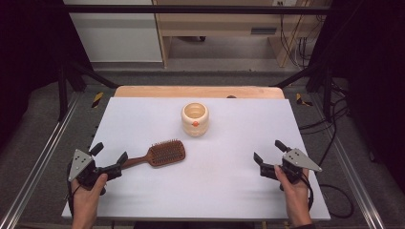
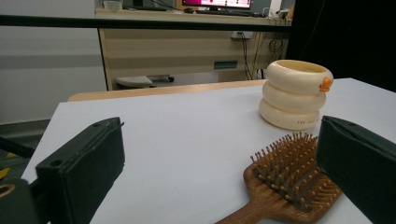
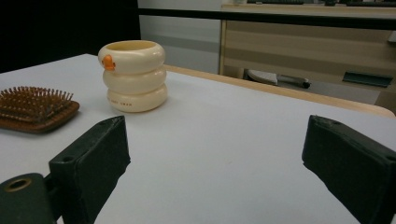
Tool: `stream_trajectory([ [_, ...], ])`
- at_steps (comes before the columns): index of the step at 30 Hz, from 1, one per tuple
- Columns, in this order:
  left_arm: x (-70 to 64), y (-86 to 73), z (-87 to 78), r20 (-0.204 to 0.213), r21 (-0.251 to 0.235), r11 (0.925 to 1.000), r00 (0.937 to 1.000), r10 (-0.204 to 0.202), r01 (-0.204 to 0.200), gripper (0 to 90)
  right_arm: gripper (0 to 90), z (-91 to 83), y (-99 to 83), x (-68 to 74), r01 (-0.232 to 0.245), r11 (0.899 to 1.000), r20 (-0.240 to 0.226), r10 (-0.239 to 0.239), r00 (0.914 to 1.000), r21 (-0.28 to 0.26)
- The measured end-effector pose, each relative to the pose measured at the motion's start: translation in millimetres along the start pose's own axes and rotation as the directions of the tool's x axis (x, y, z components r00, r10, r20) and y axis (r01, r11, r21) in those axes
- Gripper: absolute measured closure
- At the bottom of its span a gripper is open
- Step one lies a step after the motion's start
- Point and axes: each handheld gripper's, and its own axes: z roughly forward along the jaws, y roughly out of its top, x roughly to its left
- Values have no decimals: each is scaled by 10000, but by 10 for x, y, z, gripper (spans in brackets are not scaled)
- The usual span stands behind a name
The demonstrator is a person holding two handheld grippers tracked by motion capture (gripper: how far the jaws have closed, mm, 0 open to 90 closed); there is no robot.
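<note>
- Left gripper [image 1: 111, 158], lower left, is spread wide around the brush [image 1: 160, 153] handle, not clamped.
- Right gripper [image 1: 267, 154], lower right, is held wide, nothing gripped.
- Cup [image 1: 195, 119] is seen upper centre.

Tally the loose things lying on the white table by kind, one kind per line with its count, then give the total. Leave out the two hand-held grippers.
Wooden hairbrush: 1
Cream ringed cup with an orange dot: 1
Total: 2
</note>
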Motion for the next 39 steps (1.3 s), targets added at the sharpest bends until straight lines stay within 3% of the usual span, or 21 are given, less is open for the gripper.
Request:
stream_trajectory([
  [11,-16,-28,40,245,618,9981,9997,41,-56,18,69,26,-6,13,-85,9999,3,85,10000,104],
  [23,-9,40,-7,149,444,9990,9999,24,-31,24,66,25,-11,10,-114,9998,11,114,9999,171],
  [27,-27,107,55,163,757,9968,9995,255,-267,30,68,44,-14,3,-185,9995,37,184,9998,263],
  [33,-21,211,245,217,1625,9837,9970,748,-774,37,70,59,-14,17,-56,9994,-58,58,10000,345],
  [39,-11,280,472,502,2259,9720,9973,543,-643,44,70,42,-9,17,-85,9995,-83,88,9999,292],
])
